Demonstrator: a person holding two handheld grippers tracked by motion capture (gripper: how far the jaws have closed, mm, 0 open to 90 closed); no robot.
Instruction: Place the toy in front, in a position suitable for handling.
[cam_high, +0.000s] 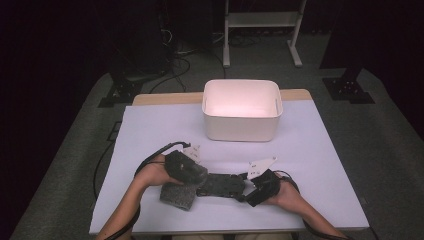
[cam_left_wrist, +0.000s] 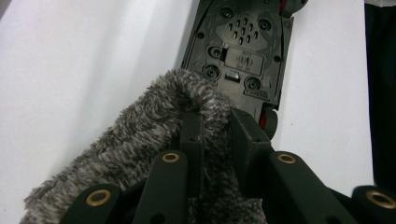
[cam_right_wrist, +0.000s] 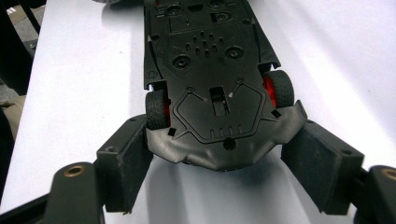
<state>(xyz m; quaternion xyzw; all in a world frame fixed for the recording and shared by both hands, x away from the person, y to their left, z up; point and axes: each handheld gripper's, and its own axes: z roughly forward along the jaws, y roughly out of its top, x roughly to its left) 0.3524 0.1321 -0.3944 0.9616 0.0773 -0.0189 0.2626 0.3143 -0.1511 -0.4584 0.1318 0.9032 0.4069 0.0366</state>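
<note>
We see a black toy car (cam_right_wrist: 210, 70) lying upside down on the white bench (cam_high: 310, 165), with its red wheels up. The right tongs (cam_right_wrist: 217, 163) press on the two sides of the car's end and hold it. The left tongs (cam_left_wrist: 215, 135) are pressed together on a fuzzy grey cloth (cam_left_wrist: 140, 140). The cloth sits right at the other end of the car, touching it. A white tub (cam_high: 242, 110) stands farther back on the bench, well apart from the car.
</note>
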